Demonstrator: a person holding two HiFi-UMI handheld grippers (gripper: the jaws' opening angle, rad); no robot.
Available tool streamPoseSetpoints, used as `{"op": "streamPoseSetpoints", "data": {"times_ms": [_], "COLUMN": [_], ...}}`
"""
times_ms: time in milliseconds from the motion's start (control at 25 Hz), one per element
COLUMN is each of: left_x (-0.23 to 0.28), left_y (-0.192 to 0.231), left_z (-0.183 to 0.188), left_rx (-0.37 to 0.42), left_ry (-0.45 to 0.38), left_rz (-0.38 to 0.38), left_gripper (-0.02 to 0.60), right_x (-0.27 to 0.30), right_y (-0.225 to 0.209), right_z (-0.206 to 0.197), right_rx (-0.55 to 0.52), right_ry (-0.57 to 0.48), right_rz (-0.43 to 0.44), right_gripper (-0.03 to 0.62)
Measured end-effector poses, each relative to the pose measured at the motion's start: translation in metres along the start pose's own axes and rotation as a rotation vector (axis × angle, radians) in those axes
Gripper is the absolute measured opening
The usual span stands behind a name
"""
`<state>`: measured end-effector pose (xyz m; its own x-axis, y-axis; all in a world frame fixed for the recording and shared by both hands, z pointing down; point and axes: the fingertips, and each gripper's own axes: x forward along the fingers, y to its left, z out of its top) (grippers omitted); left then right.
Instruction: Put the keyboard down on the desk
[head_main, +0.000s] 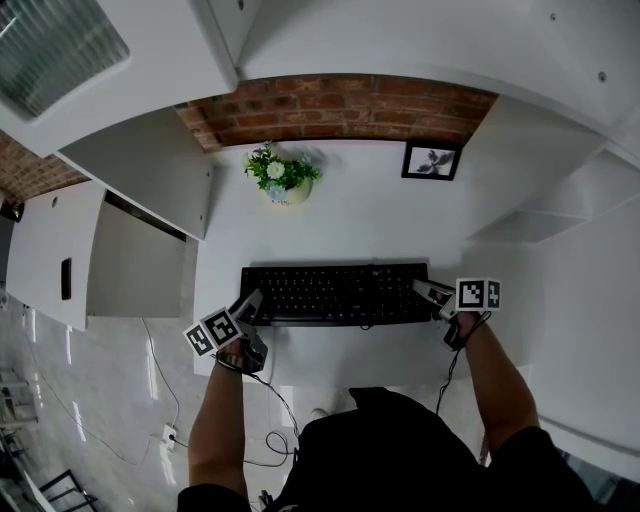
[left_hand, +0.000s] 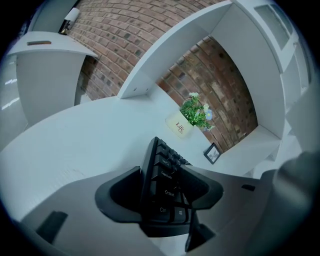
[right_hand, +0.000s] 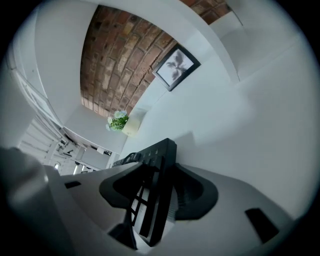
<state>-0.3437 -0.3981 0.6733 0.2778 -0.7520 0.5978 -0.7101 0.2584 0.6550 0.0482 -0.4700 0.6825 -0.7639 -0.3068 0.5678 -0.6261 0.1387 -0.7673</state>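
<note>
The black keyboard (head_main: 335, 293) lies flat on the white desk (head_main: 370, 220), close to its front edge. My left gripper (head_main: 250, 305) is at the keyboard's left end and my right gripper (head_main: 430, 293) at its right end. In the left gripper view the end with the Ctrl and Shift keys (left_hand: 167, 192) sits between the jaws of the left gripper (left_hand: 167, 175), which stand open with slim gaps either side. In the right gripper view the other end of the keyboard (right_hand: 156, 150) lies between the open jaws of the right gripper (right_hand: 162, 175). The pads do not seem to press on it.
A small potted plant (head_main: 283, 175) and a framed picture (head_main: 431, 160) stand at the back of the desk by the brick wall. A white side cabinet (head_main: 130, 260) is at the left, white shelving (head_main: 560, 200) at the right. Cables (head_main: 285, 410) hang below the front edge.
</note>
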Motion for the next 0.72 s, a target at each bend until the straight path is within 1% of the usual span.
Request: {"op": "streamPoseSetpoints", "data": {"times_ms": [120, 440, 520, 600, 640, 720], "left_x": [0.000, -0.002, -0.004, -0.004, -0.004, -0.007], "left_y": [0.001, 0.005, 0.007, 0.004, 0.002, 0.001], "left_z": [0.001, 0.001, 0.001, 0.002, 0.002, 0.003], "left_rx": [0.069, 0.236, 0.323, 0.415, 0.439, 0.449], "left_ry": [-0.011, -0.008, 0.004, 0.003, 0.002, -0.005], "left_rz": [0.038, 0.146, 0.200, 0.230, 0.236, 0.241], "left_gripper": [0.259, 0.282, 0.281, 0.274, 0.267, 0.256], "right_x": [0.000, -0.002, -0.002, -0.003, -0.003, -0.004], "right_y": [-0.001, -0.006, -0.007, -0.006, -0.006, -0.006], "right_z": [0.000, -0.007, -0.011, -0.012, -0.012, -0.012], "right_rx": [-0.050, -0.081, -0.102, -0.108, -0.108, -0.111], "right_ry": [0.016, 0.014, 0.019, 0.011, 0.006, 0.000], "right_rz": [-0.045, -0.096, -0.116, -0.125, -0.128, -0.137], "right_gripper": [0.201, 0.202, 0.206, 0.206, 0.207, 0.207]}}
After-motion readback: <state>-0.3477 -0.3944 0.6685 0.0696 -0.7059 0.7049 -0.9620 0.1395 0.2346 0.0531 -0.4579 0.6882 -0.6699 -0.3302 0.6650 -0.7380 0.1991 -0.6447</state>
